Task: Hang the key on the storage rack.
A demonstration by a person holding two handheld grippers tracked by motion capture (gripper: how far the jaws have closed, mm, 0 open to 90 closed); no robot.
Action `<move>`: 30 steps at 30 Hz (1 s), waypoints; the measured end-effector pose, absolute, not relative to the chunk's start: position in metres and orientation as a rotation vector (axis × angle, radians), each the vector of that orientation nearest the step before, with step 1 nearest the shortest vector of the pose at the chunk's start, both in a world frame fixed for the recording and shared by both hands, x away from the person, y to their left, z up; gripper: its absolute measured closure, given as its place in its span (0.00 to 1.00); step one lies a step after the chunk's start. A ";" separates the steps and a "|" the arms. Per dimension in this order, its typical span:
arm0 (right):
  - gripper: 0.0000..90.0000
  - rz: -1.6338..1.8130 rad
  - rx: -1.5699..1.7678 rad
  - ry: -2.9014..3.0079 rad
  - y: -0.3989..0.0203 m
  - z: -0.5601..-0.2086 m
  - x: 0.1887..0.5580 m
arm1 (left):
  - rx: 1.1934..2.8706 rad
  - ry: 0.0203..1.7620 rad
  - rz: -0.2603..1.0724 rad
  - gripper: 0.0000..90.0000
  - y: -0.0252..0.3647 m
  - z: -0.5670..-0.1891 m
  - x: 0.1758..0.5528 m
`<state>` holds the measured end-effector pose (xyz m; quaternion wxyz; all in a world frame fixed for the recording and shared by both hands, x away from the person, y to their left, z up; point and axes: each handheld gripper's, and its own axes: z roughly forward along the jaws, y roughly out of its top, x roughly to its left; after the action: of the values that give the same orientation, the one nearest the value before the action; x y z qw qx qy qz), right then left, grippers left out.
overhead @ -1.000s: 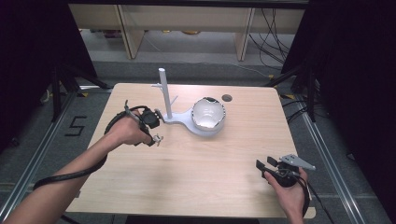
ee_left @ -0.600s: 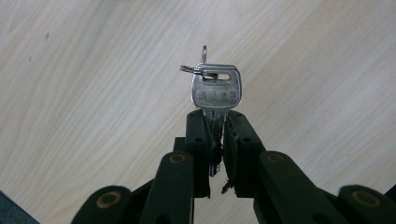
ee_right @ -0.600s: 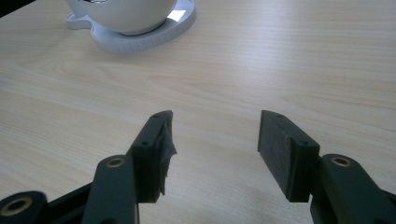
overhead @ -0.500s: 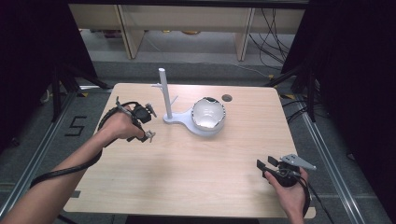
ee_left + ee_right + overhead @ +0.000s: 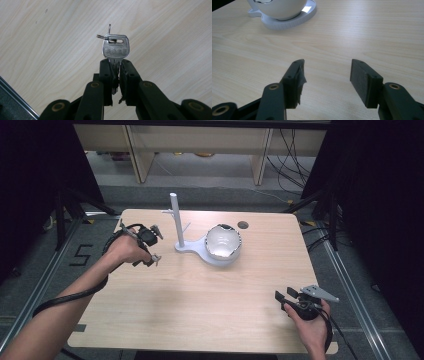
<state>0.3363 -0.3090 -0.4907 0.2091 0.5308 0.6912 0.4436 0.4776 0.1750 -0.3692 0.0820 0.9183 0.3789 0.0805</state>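
Tabletop point(image 5: 210, 310): pale wood, rounded corners; wide bare stretch across middle and front; small dark round hole point(image 5: 243, 225) near far edge.
Stand point(image 5: 176, 222): white upright post with short side pegs, on flat white base, far centre of tabletop.
Bowl point(image 5: 223, 242): white, seated on the base's round end, just right of the post; its underside shows at top of right gripper view point(image 5: 278, 8).
Left tongs point(image 5: 150, 246): held above far-left area, near the post, apart from it; clamped on key.
Key point(image 5: 115, 48): silver, blade pinched between the jaws, head outward, split ring point(image 5: 106, 37) through its slot.
Right tongs point(image 5: 326, 75): near front-right corner, jaws spread wide, nothing between; bare wood ahead up to the base.
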 end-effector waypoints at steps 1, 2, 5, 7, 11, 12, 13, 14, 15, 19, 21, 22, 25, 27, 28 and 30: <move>0.51 1.232 1.476 1.923 -0.309 -0.491 0.336 | 2.743 1.135 0.238 0.89 0.176 -0.369 0.478; 0.51 1.233 1.476 1.922 -0.309 -0.491 0.336 | 2.747 1.138 0.239 0.89 0.176 -0.370 0.479; 0.51 1.231 1.503 1.893 -0.306 -0.493 0.337 | 2.741 1.147 0.239 0.89 0.177 -0.371 0.481; 0.51 1.220 1.511 1.910 -0.306 -0.492 0.336 | 2.733 1.152 0.242 0.89 0.178 -0.370 0.482; 0.51 1.254 1.526 1.907 -0.304 -0.492 0.335 | 2.735 1.151 0.245 0.89 0.181 -0.371 0.483; 0.51 1.253 1.521 1.910 -0.304 -0.492 0.335 | 2.731 1.161 0.240 0.89 0.182 -0.371 0.483; 0.51 1.236 1.522 1.906 -0.304 -0.492 0.335 | 2.722 1.166 0.239 0.89 0.183 -0.371 0.484; 0.51 1.237 1.515 1.908 -0.304 -0.493 0.336 | 2.719 1.169 0.240 0.89 0.183 -0.372 0.484; 0.51 1.239 1.476 1.916 -0.306 -0.493 0.337 | 2.728 1.168 0.242 0.89 0.184 -0.371 0.485; 0.51 1.252 1.516 1.911 -0.302 -0.493 0.336 | 2.728 1.186 0.251 0.89 0.188 -0.369 0.489; 0.51 1.239 1.509 1.916 -0.303 -0.494 0.336 | 2.714 1.197 0.263 0.89 0.189 -0.368 0.490; 0.51 1.234 1.506 1.923 -0.303 -0.494 0.336 | 2.727 1.199 0.258 0.89 0.190 -0.366 0.491; 0.51 1.209 1.466 1.934 -0.305 -0.494 0.338 | 2.726 1.208 0.265 0.89 0.191 -0.364 0.492; 0.51 1.206 1.466 1.935 -0.305 -0.494 0.338 | 2.725 1.196 0.276 0.89 0.191 -0.364 0.493; 0.51 1.212 1.463 1.933 -0.305 -0.495 0.339 | 2.730 1.204 0.269 0.89 0.191 -0.362 0.493; 0.51 1.235 1.451 1.943 -0.305 -0.495 0.338 | 2.715 1.206 0.279 0.89 0.191 -0.362 0.494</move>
<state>0.3385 -0.3051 -0.4947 0.2087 0.5216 0.6982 0.4437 0.4943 0.1909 -0.3622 0.0788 0.9070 0.4030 0.0934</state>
